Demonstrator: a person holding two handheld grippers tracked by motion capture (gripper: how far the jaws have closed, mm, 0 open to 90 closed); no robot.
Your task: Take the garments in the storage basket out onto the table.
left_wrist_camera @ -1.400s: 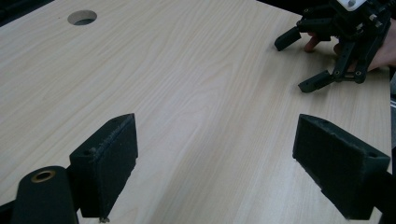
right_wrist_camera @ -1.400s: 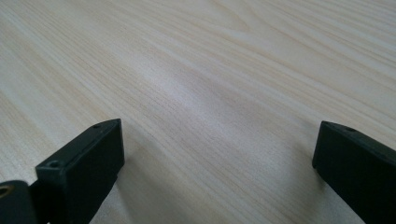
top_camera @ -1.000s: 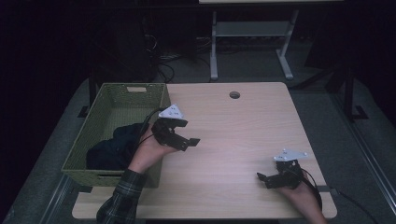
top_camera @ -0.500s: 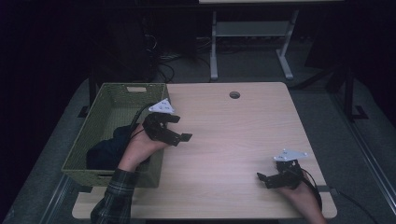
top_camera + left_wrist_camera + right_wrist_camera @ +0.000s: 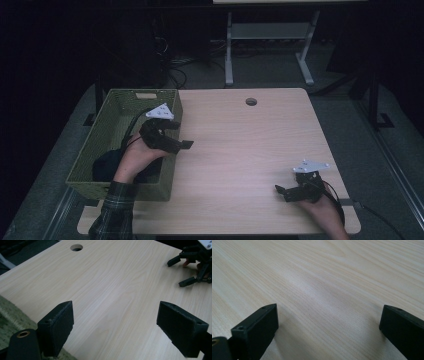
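Reading no writing anywhere, we see the left hand-held gripper (image 5: 182,135) over the rim of the green basket (image 5: 107,131) — jaws wide apart, empty. The right hand-held gripper (image 5: 281,190) rests on the bench (image 5: 240,150), well apart from it, jaws spread too. A dark bundle (image 5: 106,165) inside the basket — hard to identify.

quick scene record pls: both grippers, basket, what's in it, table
left gripper: open, nothing between the jaws, held at the basket's right rim and pointing out over the table
right gripper: open, nothing between the jaws, low at the table's near right corner
basket: green woven, at the table's left edge
basket contents: dark cloth, heaped at the near end
table: light wood, round hole near the far edge
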